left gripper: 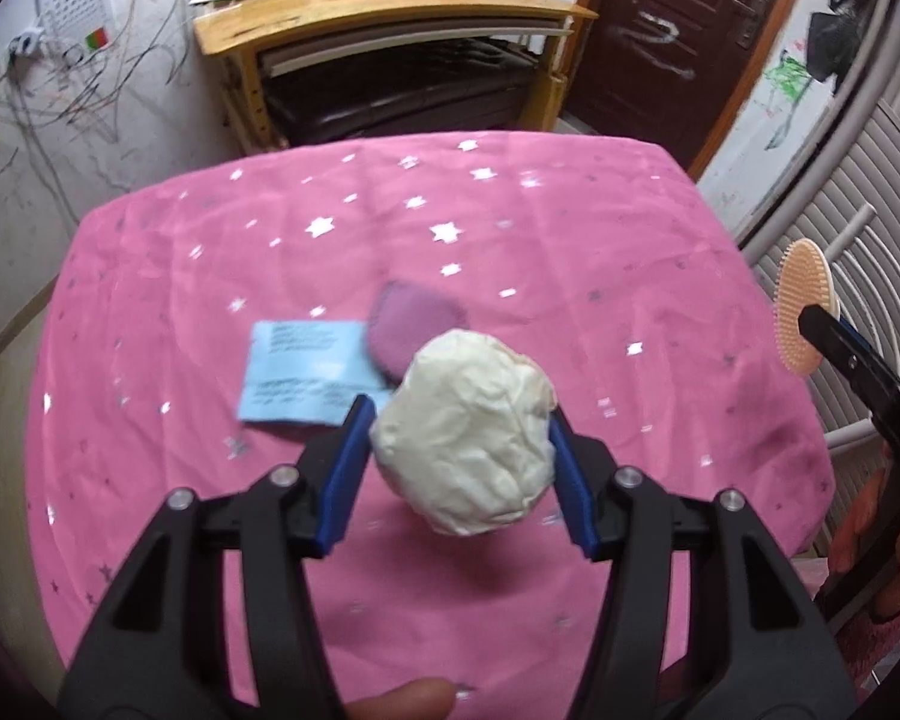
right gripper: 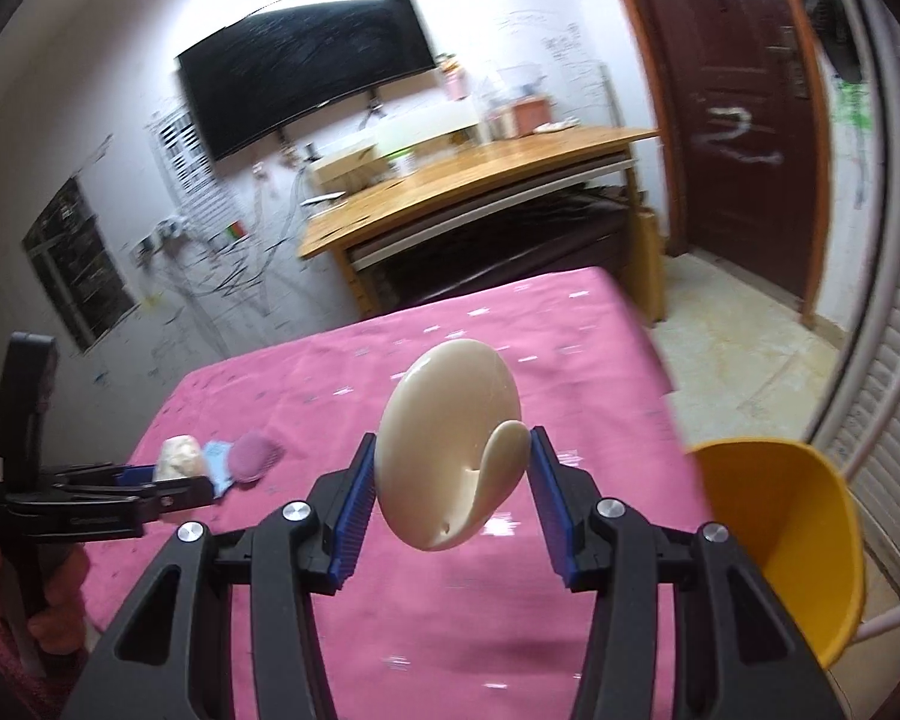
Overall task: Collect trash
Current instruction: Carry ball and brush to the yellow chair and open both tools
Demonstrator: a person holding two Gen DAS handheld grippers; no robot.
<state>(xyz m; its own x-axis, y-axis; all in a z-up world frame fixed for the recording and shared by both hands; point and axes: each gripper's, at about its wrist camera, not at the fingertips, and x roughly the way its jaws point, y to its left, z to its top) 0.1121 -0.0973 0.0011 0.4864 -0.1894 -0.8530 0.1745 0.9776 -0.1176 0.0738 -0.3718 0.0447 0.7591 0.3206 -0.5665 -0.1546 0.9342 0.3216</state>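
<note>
The left gripper points steeply down over the table, which is draped in a pink star-print cloth. Its jaws are clamped on a crumpled white paper ball, the blue pads pressing it from both sides and holding it above the cloth. A fingertip of the holding hand shows at the bottom edge of the left wrist view.

Just beyond the ball a light blue paper slip lies flat on the cloth, with a purple oval pad overlapping its right edge.

The right gripper points less steeply — tilted down across the table's near right part. Its jaws grip a cream oval scalp brush by its looped handle, smooth back facing the camera. A yellow bin stands just beside the table's right edge, lower right of this gripper.
</note>
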